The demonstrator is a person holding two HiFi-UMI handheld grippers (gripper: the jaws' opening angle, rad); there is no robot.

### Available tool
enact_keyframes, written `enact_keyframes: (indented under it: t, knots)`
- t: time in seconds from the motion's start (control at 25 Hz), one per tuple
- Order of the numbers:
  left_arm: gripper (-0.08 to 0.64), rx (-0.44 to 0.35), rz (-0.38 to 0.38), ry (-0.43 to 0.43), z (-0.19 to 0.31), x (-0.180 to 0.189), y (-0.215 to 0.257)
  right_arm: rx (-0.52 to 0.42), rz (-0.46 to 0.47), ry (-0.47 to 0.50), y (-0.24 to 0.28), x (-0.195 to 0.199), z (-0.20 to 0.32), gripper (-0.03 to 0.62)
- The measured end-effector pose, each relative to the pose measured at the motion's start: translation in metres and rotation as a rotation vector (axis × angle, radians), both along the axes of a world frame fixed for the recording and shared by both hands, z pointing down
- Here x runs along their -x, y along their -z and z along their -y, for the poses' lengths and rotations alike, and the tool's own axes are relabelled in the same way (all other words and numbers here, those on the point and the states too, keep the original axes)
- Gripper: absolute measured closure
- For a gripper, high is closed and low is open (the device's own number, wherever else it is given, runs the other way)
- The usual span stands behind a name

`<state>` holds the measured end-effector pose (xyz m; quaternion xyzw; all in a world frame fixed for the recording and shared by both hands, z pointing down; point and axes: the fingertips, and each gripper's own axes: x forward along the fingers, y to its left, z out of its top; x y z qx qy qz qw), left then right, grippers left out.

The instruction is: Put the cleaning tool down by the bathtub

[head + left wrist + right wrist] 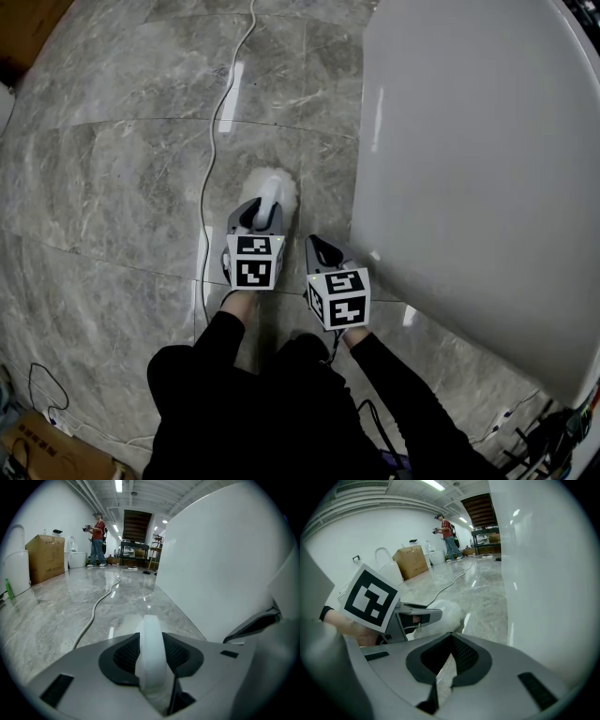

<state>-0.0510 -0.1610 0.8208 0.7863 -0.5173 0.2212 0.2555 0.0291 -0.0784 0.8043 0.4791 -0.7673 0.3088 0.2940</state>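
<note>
The cleaning tool, a white handle (267, 203) on a fluffy white head (273, 181), rests on the marble floor just left of the white bathtub (469, 169). My left gripper (257, 216) is around the handle (151, 644), with a thin dark gap showing beside the handle on the right, so the pads do not seem to press it. The fluffy head (123, 621) lies on the floor beyond the jaws, close to the tub wall (211, 564). My right gripper (324, 249) hovers beside the left one, jaws nearly together and empty (449, 644). It sees the tool head (446, 611) and the tub wall (543, 573).
A pale cable (217, 122) runs along the floor left of the tool toward the far end of the room. A person (98, 538) stands far off, near a cardboard box (46, 557) and shelving. More cables lie at the bottom corners (47, 403).
</note>
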Motion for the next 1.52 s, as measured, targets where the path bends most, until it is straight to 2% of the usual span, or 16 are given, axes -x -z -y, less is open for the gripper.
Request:
enact_keyframes:
  t: [0.28, 0.6, 0.68, 0.84, 1.04, 1.32, 1.52]
  knots:
    - [0.405, -0.002, -0.013, -0.037, -0.003, 0.000, 0.018, -0.001, 0.000, -0.003, 0.004, 0.002, -0.001, 0.591]
    - [0.407, -0.064, -0.075, -0.049, -0.006, 0.012, 0.069, -0.017, 0.009, 0.001, 0.012, 0.007, -0.001, 0.592]
    - [0.433, -0.077, -0.086, -0.047, -0.006, 0.016, 0.080, -0.033, 0.031, 0.001, 0.019, 0.008, -0.001, 0.591]
    - [0.535, -0.101, -0.094, -0.037, -0.010, 0.028, 0.100, -0.056, 0.056, 0.003, 0.031, 0.011, -0.001, 0.592]
    - [0.552, -0.129, -0.088, -0.060, -0.016, 0.032, 0.117, -0.070, 0.033, 0.020, 0.036, 0.012, -0.003, 0.592]
    - [0.552, -0.124, -0.153, 0.020, -0.014, 0.046, 0.119, -0.061, 0.008, 0.042, 0.034, 0.014, -0.007, 0.592]
    - [0.552, -0.131, -0.164, 0.044, -0.009, 0.049, 0.121, -0.061, 0.001, 0.054, 0.032, 0.015, -0.008, 0.592]
